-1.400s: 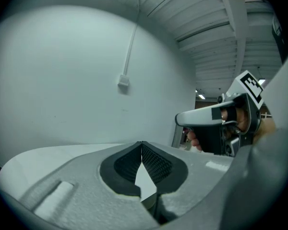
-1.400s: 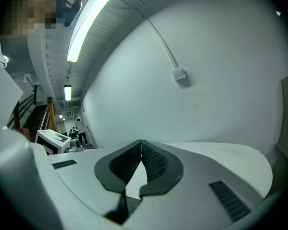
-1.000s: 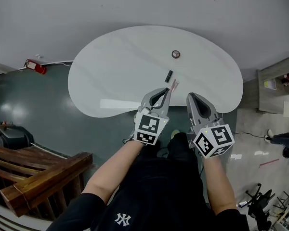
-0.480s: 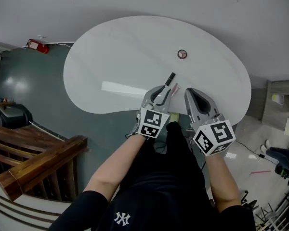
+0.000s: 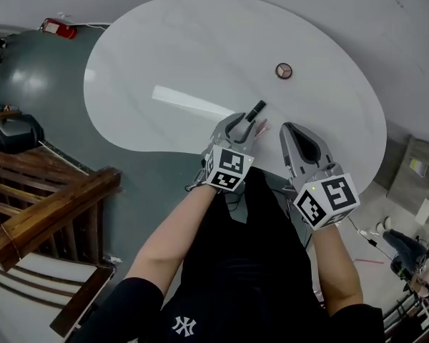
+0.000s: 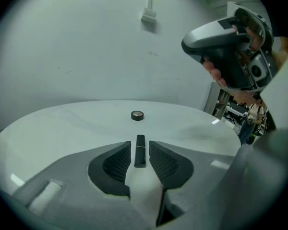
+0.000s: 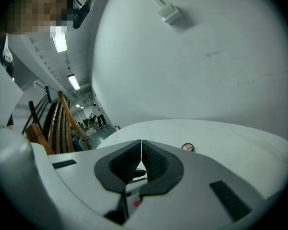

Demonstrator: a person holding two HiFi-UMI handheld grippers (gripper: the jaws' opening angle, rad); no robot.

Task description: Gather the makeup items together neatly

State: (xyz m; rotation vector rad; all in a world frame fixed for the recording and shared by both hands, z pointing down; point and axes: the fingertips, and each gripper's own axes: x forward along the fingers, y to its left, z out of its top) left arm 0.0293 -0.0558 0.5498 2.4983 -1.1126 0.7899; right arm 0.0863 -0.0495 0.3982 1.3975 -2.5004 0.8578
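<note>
Currently both tongs are over the near edge of the white table point(image 5: 186, 56).

Left gripper point(image 5: 243, 120): the jaws are opening. The black lipstick tube point(image 6: 140, 151) lies flat on the table between the two pads, pointing away from me. A thin gap shows on each side of it, so the pads are not pressing on it. The tube rests on the table, not in my grip.

Right gripper point(image 7: 141, 145): the jaws are closed, with the pad tips meeting and nothing between them. It is held just to the right of the left one, above the table edge, and is clear of all the items.

Item positions:
- The lipstick tube is near the table's front edge, at the tip of the left gripper.
- A slim pink item point(image 5: 262, 126) lies just to the right of the tube's near end, between the two grippers. It is too small for me to tell what it is.
- A small round compact point(image 5: 284, 70) sits further back on the table. It is well apart from the tube and the pink item, beyond them and a little to the right.
</note>
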